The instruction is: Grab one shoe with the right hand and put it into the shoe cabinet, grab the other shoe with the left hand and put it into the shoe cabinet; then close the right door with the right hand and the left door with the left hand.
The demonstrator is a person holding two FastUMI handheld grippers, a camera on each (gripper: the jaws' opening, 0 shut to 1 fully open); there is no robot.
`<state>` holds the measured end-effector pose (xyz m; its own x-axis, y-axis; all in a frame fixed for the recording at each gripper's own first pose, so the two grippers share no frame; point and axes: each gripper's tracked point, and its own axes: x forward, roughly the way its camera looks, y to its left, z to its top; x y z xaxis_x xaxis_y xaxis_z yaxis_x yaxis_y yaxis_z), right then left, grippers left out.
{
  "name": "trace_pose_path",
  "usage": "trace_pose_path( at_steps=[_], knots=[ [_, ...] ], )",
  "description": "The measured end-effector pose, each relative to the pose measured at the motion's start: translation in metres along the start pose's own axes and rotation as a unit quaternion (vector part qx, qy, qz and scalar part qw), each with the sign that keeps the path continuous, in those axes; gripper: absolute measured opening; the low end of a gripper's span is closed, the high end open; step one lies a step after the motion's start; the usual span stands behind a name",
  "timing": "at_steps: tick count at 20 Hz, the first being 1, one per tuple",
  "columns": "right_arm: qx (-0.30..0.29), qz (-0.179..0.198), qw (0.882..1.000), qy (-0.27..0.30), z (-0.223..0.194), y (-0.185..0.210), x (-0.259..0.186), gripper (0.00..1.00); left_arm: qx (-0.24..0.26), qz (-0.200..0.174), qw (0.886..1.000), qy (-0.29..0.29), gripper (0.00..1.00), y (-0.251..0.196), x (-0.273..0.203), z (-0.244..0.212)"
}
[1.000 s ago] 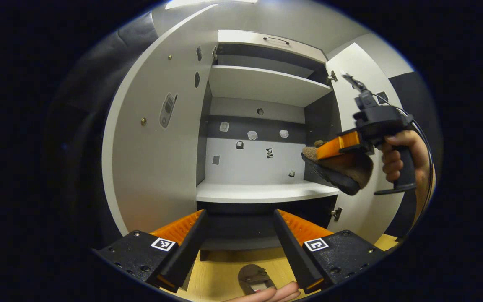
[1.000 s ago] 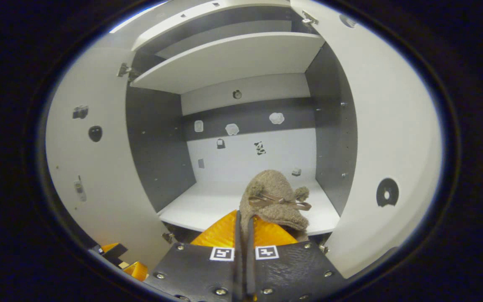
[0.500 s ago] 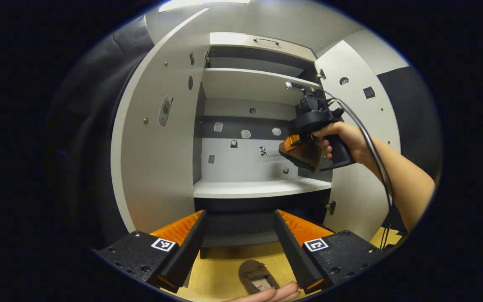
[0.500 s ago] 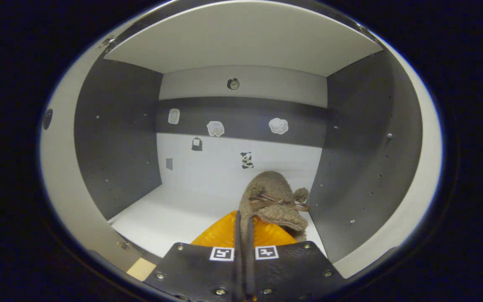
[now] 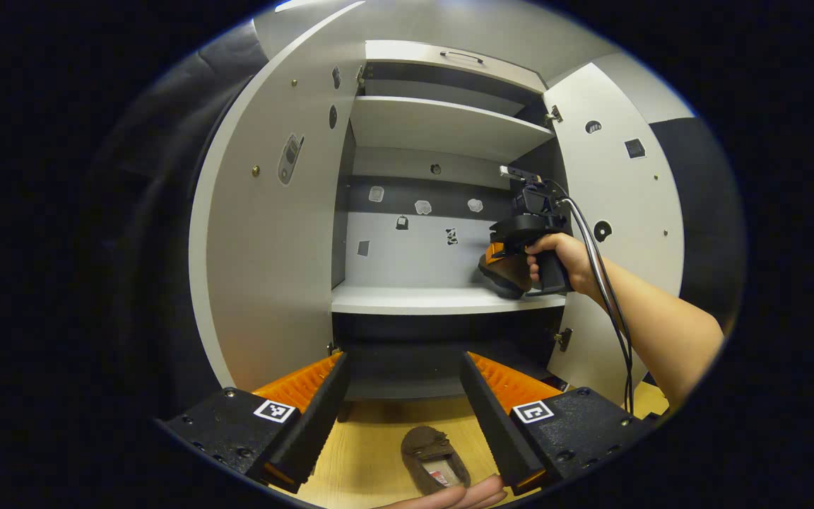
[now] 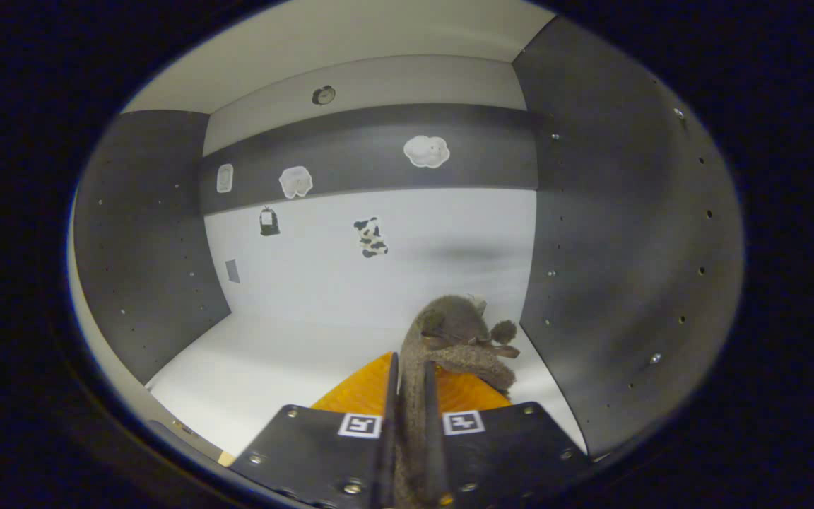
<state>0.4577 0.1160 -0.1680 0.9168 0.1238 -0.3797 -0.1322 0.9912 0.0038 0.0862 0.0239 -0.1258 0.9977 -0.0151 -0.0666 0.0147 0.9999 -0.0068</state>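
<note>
A brown fuzzy shoe [image 6: 458,338] with a small bow is pinched by its rim in my right gripper [image 6: 408,369], which is shut on it. In the left gripper view, the right gripper [image 5: 499,258] and the hand holding it are inside the open cabinet, at the right end of the middle shelf [image 5: 421,300]. There the held shoe [image 5: 506,277] hangs just above the shelf. My left gripper [image 5: 403,360] stands open and empty in front of the cabinet. The other brown shoe [image 5: 435,459] lies on the wooden floor below it.
Both cabinet doors stand wide open: the left door [image 5: 266,261] and the right door [image 5: 626,212]. An upper shelf [image 5: 442,124] sits above the middle one. The cabinet's dark right wall [image 6: 626,247] is close beside the held shoe. A hand [image 5: 449,498] shows at the bottom edge.
My right gripper has carried the shoe from outside the right door into the cabinet and down towards the right end of the middle shelf. The left gripper has barely moved.
</note>
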Motion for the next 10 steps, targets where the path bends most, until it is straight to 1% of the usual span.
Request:
trace_pose_path(
  at_steps=[4,5,6,8,10],
  knots=[
    [-0.008,0.013,1.000,-0.027,0.007,0.016,-0.015,0.77,-0.003,0.000,1.000,0.002,0.96,0.001,-0.001,-0.004],
    [-0.011,0.012,0.999,-0.028,0.007,0.017,-0.020,0.83,-0.005,0.001,1.000,0.005,0.96,0.002,0.000,-0.006],
    [-0.016,0.010,0.999,-0.025,0.006,0.019,-0.024,0.85,-0.008,0.000,1.000,0.009,0.96,0.001,0.001,-0.008],
    [-0.011,0.019,1.000,-0.013,0.001,0.027,-0.031,0.89,-0.012,-0.001,1.000,0.018,0.96,0.001,0.003,-0.015],
    [-0.005,0.016,1.000,0.000,-0.007,0.028,-0.036,0.99,-0.016,0.002,1.000,0.022,0.96,0.003,0.006,-0.020]
  ],
)
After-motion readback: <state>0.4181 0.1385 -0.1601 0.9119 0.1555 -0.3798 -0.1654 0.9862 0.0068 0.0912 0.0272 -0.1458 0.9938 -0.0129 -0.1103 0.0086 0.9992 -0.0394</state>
